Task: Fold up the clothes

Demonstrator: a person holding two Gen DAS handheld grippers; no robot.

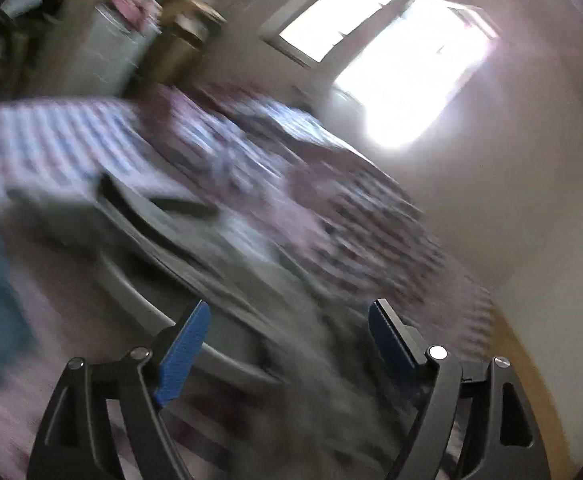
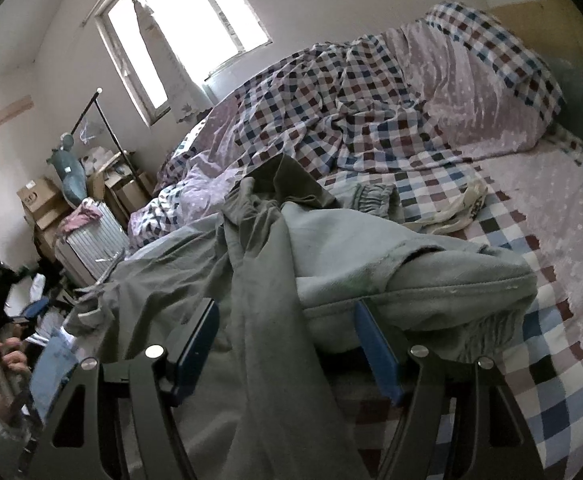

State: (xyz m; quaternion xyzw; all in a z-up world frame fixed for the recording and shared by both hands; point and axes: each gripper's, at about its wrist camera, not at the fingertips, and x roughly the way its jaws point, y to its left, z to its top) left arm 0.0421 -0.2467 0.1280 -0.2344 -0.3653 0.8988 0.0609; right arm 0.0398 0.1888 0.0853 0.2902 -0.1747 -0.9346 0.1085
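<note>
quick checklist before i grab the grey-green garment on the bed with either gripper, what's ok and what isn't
1. Right hand-held gripper open: ok, fingers spread wide.
2. Cloth between its fingers: ok, a strip of the grey-green garment runs down through the gap, not yet pinched.
3. Left hand-held gripper open: ok, fingers apart with nothing held.
4. Left view steady enough to aim: not ok, heavily motion-blurred.
5. Garment laid flat for folding: not ok, it lies bunched and rumpled on the checked bedsheet.
6. Bed surface beside it free: not ok, a small cream cloth lies to the right of it.
</note>
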